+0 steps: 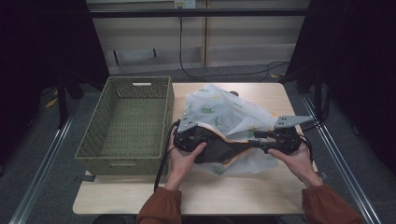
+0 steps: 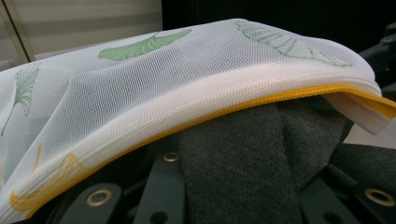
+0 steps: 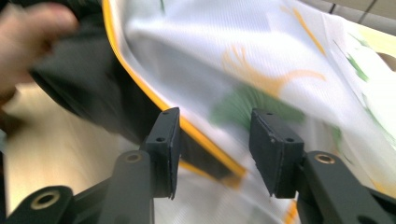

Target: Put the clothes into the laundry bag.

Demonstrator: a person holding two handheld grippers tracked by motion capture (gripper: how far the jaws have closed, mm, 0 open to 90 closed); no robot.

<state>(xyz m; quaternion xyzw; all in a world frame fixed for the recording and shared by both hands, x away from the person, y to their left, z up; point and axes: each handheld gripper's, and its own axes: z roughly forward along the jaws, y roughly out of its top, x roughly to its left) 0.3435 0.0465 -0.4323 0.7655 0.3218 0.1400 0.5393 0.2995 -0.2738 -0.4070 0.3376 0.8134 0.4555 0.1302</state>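
Note:
A white mesh laundry bag (image 1: 224, 112) printed with green and orange leaves lies on the table, its yellow-edged zip opening (image 2: 224, 112) facing me. A dark grey garment (image 1: 219, 148) sits in that opening, partly under the mesh. My left gripper (image 1: 201, 140) is at the opening's left end, and its jaws stand wide with the dark garment (image 2: 243, 172) bunched between them. From the right, my right gripper (image 1: 259, 141) points at the opening. It is open (image 3: 212, 126), and its pads (image 3: 273, 149) hover just over the bag's yellow edge (image 3: 140, 79) without pressing on it.
A green woven basket (image 1: 123, 154) stands on the left part of the wooden table (image 1: 196, 196), right beside the bag. A black cable runs across the floor behind the table. Dark curtains hang on both sides.

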